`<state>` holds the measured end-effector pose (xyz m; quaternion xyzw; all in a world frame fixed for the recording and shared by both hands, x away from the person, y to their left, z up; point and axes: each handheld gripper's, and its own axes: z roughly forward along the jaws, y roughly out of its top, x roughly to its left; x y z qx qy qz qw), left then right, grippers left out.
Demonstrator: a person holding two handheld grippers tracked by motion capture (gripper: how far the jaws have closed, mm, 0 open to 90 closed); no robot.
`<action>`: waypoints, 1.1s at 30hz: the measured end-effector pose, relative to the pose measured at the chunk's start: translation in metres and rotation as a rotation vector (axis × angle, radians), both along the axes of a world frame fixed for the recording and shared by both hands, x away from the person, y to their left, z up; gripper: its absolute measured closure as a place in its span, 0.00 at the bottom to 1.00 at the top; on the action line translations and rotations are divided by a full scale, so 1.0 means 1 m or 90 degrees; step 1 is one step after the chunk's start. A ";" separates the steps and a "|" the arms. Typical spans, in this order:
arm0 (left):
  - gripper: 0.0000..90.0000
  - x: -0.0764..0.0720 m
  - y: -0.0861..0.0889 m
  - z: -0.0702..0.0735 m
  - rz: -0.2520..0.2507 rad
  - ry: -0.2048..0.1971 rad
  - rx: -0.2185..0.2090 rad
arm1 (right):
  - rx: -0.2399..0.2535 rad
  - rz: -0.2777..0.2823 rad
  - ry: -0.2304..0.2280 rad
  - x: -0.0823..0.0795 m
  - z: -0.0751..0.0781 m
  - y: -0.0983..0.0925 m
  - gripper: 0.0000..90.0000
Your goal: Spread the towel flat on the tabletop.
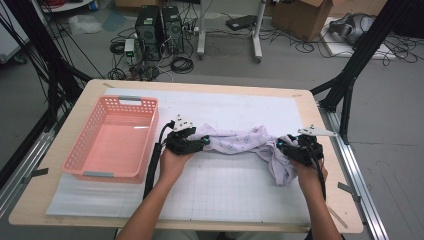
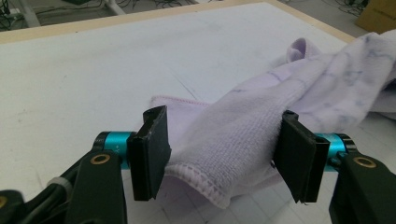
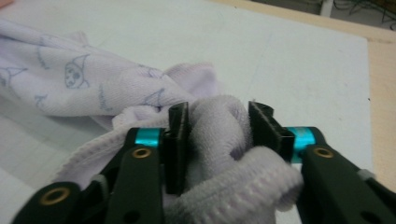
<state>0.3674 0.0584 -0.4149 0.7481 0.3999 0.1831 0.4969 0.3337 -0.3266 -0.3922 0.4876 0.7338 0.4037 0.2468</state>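
Left gripper view is showing the left gripper [image 2: 224,154] released around the soft, limp towel [image 2: 243,135]; the right gripper [image 3: 218,135] is loosely straddling a bunched fold, so regrip at hems.

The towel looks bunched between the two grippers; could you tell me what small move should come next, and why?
Probably draw the left gripper back off the towel: its jaws stand apart with the hemmed end lying loose between them. The right gripper has bunched folds between its pads, so that end still needs sorting.

I've got a pink basket [image 1: 112,142] sitting left of centre on the counter [image 1: 320,165], a white gridded mat [image 1: 235,187] under it; computer towers [image 1: 160,31] and a cardboard box [image 1: 305,17] along the top of frame.
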 end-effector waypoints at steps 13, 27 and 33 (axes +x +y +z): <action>0.49 -0.007 -0.001 -0.007 -0.034 0.006 0.026 | -0.038 -0.026 -0.084 -0.023 0.031 -0.021 0.57; 0.90 -0.002 0.003 -0.010 -0.009 -0.005 0.052 | -0.010 0.099 0.055 0.052 0.031 -0.012 0.54; 0.91 0.006 0.014 -0.010 0.044 -0.009 0.036 | -0.041 0.197 0.169 0.078 -0.010 0.026 0.54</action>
